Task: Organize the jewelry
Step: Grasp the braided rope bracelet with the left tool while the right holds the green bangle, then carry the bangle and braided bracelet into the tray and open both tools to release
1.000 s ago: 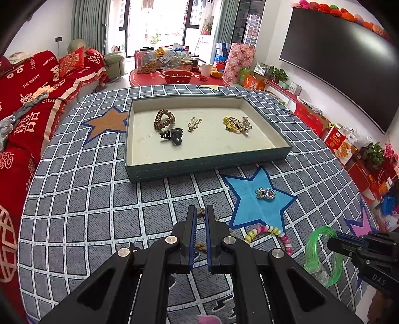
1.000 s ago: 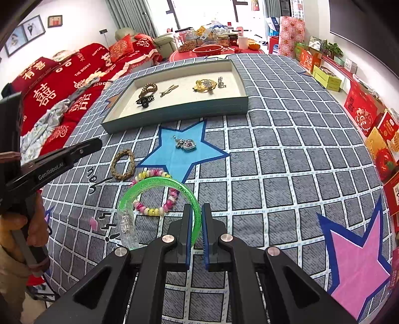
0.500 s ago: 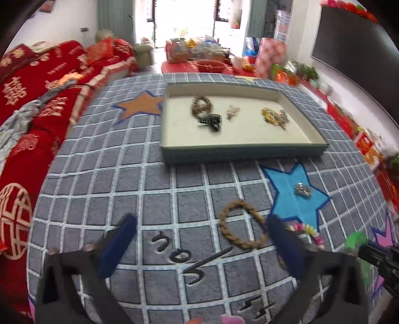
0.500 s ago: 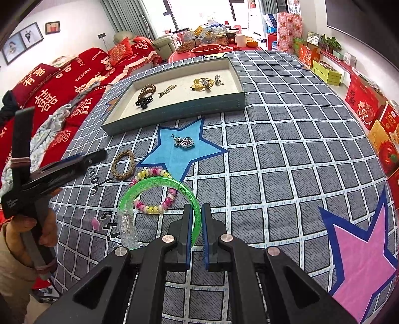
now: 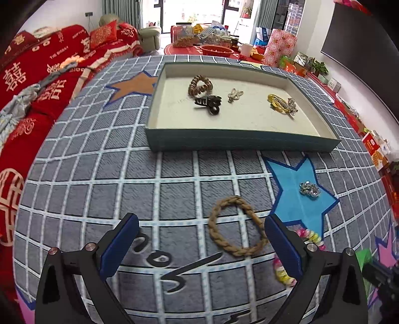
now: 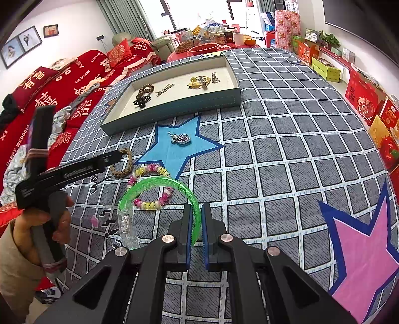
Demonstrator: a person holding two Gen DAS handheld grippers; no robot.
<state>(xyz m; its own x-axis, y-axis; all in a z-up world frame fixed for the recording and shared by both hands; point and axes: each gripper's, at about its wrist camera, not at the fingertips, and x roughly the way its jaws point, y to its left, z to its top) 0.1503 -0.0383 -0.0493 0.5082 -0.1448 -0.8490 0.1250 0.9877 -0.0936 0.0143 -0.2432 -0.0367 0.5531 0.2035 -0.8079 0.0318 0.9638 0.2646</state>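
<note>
A red sofa (image 5: 49, 74) stands by the white wall; daylight enters through the far window (image 5: 194, 12) with green curtains (image 5: 117, 7).

Around the braided ring (image 5: 235, 226) I had open cloth on its left and toward the tray (image 5: 239, 143). My left gripper (image 5: 202, 239) stood wide, one finger just right of the ring. Right of it, the beaded bracelet (image 5: 309, 235) and silver charm (image 5: 309, 189) crowded the way.
</note>
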